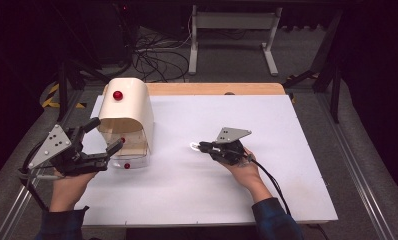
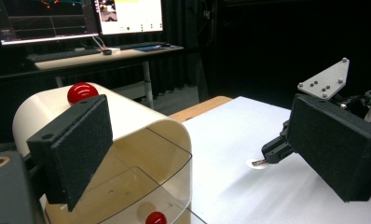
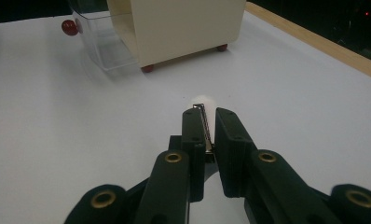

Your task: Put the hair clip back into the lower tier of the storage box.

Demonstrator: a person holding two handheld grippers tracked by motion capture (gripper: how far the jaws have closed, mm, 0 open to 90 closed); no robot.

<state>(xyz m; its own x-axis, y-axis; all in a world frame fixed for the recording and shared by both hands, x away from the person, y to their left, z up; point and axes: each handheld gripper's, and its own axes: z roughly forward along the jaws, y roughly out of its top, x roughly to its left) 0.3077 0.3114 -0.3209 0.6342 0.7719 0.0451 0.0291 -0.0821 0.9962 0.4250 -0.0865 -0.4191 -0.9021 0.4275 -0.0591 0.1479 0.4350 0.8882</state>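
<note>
Your right gripper (image 3: 208,122) has its jaws nearly closed on a small white object with a thin metal strip (image 3: 204,111), low over the white table sheet (image 1: 247,200); what the object is cannot be told. It sits mid-table, well apart from the cream bread box (image 1: 128,107) to its left. Your left gripper (image 1: 99,136) hangs with jaws spread wide and empty, just in front of the box's clear roll-up door (image 2: 141,186), one jaw near the red knob on top (image 2: 80,92). The likely step is carrying the piece to the box. Keep the right grip steady and level, since the piece is thin. Use the left jaws on the door's lower red knob (image 2: 155,218) before you approach.
</note>
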